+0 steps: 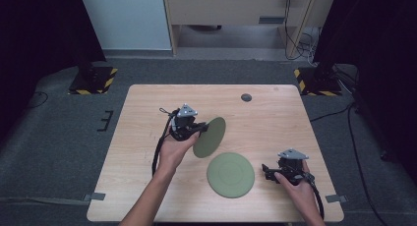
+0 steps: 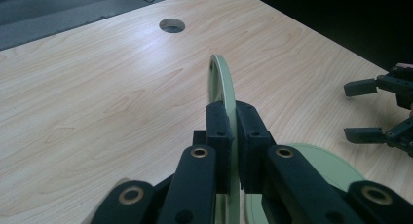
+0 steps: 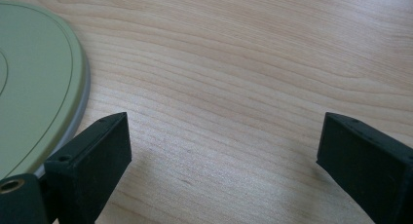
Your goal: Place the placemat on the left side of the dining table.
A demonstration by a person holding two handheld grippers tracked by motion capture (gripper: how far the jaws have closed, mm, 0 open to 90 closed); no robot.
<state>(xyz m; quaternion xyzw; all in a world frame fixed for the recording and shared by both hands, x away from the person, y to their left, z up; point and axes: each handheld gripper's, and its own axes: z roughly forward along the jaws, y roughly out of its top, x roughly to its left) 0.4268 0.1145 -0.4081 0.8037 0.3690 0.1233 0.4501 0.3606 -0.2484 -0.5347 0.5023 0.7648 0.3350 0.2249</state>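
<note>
My left tongs (image 1: 200,129) clamp the rim of 1 tilted round green plate (image 1: 211,136) at frame centre, above the flat green plate (image 1: 230,175) lower down, my right tongs (image 1: 268,172) gape empty, and that thin-edge pinch could slip and drop it.

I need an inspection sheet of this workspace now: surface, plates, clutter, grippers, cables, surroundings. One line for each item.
Surface: wooden table, one round hole near the far edge.
Job's things: held plate tilted on edge above the table; flat plate lying on the table.
Clutter: nothing seen.
Grippers: left gripper, fingers shut on the held plate's rim; right gripper open beside the flat plate, not touching it.
Cables: black cable trails from the left gripper.
Surroundings: grey carpet, wooden furniture behind.
</note>
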